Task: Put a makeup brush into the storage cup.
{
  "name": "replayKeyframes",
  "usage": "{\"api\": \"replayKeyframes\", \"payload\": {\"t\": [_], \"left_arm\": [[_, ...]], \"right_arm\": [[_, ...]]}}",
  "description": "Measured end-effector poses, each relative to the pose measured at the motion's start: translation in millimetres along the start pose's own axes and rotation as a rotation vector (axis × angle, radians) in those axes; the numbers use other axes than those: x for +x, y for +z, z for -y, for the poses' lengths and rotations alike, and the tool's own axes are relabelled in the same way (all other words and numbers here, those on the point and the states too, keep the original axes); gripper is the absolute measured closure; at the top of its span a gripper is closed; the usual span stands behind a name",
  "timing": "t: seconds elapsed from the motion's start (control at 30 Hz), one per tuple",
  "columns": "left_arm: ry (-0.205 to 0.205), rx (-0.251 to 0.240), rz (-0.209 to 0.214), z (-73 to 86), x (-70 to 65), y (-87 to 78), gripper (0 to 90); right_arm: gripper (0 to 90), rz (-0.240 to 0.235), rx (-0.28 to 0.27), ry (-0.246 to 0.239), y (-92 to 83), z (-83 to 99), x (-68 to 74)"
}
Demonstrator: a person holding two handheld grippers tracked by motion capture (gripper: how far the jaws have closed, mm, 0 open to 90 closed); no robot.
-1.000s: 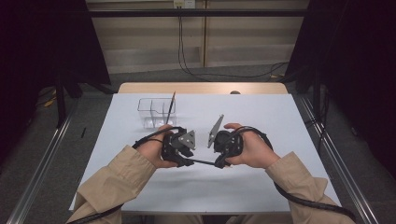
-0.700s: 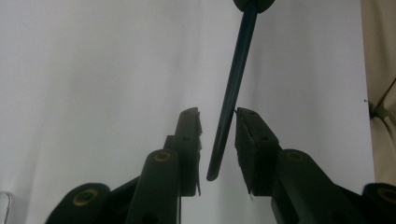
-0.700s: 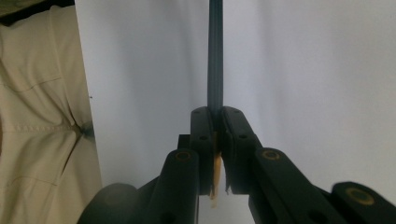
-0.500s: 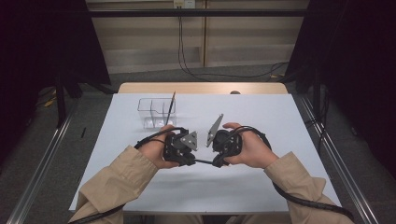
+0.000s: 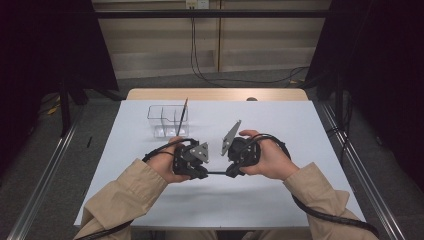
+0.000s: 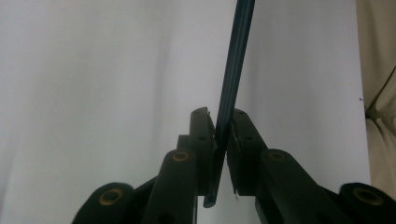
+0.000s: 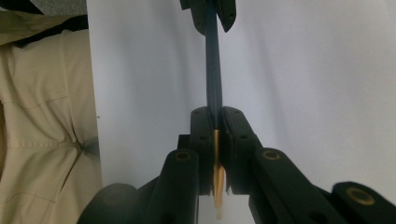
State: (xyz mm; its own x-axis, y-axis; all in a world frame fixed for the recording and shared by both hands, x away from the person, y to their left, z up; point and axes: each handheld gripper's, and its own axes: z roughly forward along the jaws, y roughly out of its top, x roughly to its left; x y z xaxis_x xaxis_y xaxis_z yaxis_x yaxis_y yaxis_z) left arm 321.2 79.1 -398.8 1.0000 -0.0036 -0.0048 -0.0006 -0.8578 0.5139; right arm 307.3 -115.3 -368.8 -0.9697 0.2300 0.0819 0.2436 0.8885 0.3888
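1. Both grippers have hold of one thin dark paintbrush (image 5: 216, 173), held level between them just above the white surface (image 5: 280, 200), near the person's edge.
2. The left gripper (image 6: 223, 135) has just been closing; its jaws now pinch the plain handle end, with a short stub of the handle showing behind the pads.
3. The right gripper (image 7: 215, 122) is clamped tight on the other end, where the gold ferrule (image 7: 217, 163) and pale tip sit between its pads.
4. This looks like a handover. I'd check that the left grip is firm before the right lets go, and keep the brush level so it doesn't swing down.
5. The left jaws bite close to the handle's end, so a slip could drop the brush. A hold further in would be safer.
6. A clear organiser (image 5: 167, 120) stands well beyond the hands, with another brush (image 5: 181, 116) leaning in it.
7. The way to it is bare, with open surface either side. The near edge is close under the forearms, so I'd move forward, not back.
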Motion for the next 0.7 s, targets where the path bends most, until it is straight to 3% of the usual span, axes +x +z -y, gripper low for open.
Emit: {"api": "replayKeyframes", "payload": {"t": [0.23, 0.37, 0.7], "left_arm": [[0.040, 0.030, 0.000, -3.3, -2.9, -2.2, 83.8], [0.040, 0.018, 0.004, -5.5, -4.4, -4.3, 85.3], [0.053, 0.043, 0.000, -6.4, -2.4, -6.5, 85.5]], "right_arm": [[82.9, 0.005, -0.010, -0.017, 2.0, 1.2, -0.1], [80.4, 0.018, -0.010, -0.002, 2.6, 4.2, -0.7], [69.9, 0.051, 0.005, 0.010, 2.2, 8.4, -1.1]]}}
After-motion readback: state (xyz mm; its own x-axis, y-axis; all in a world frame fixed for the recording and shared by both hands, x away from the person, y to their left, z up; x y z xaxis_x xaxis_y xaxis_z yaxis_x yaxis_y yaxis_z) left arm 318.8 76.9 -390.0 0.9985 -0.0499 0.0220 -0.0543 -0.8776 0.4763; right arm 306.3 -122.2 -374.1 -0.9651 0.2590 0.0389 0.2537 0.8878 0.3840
